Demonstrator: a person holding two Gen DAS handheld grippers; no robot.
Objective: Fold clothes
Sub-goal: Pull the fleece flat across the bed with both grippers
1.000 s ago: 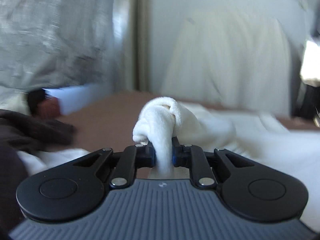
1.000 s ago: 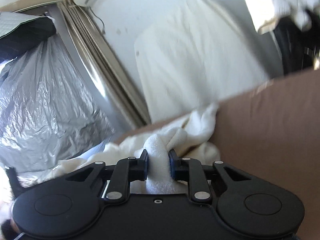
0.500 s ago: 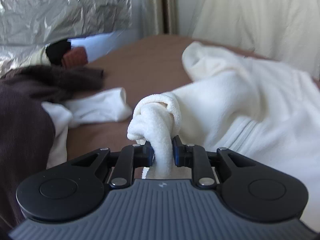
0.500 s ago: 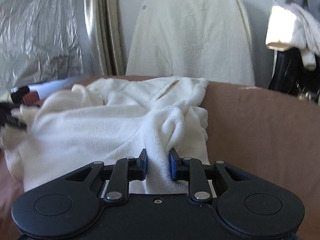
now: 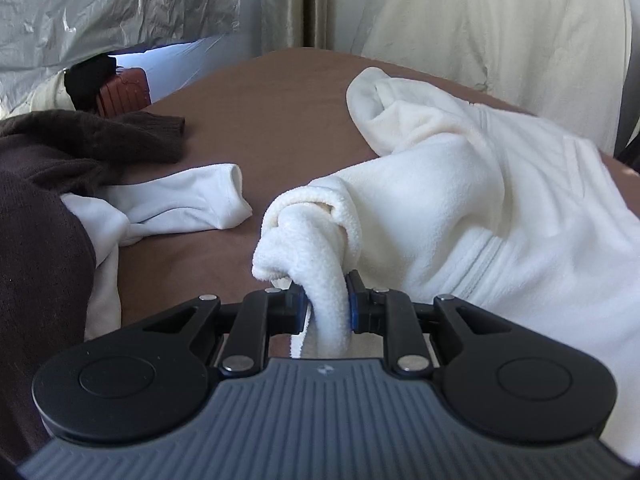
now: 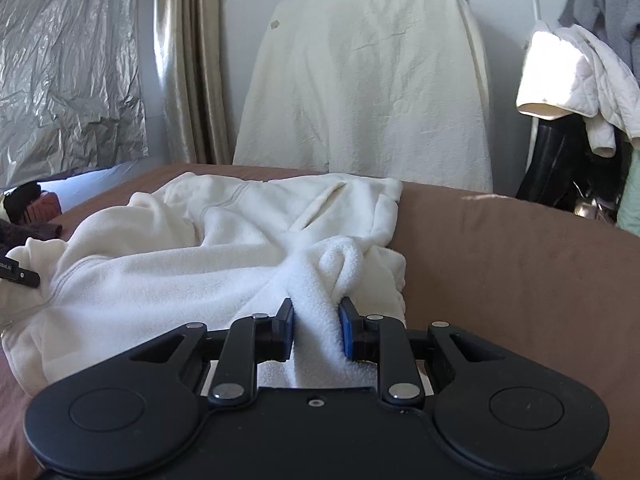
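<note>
A cream fleece jacket (image 5: 500, 208) lies spread on the brown bed surface (image 5: 280, 112). My left gripper (image 5: 325, 300) is shut on a bunched fold at one edge of the jacket. In the right wrist view the same jacket (image 6: 200, 248) stretches to the left, and my right gripper (image 6: 316, 324) is shut on a twisted fold of it near its right edge. The tip of the left gripper (image 6: 20, 276) shows at the far left of that view.
A dark brown garment (image 5: 60, 168) and a white garment (image 5: 180, 204) lie at the left. A cream sheet (image 6: 368, 92) covers something upright behind the bed. Silver foil (image 6: 68, 64), a curtain (image 6: 188, 60) and hanging clothes (image 6: 580, 72) stand at the back.
Both grippers have come down with the jacket, which now lies spread flat on the bed. Both views have tilted from the wall toward the bed.
</note>
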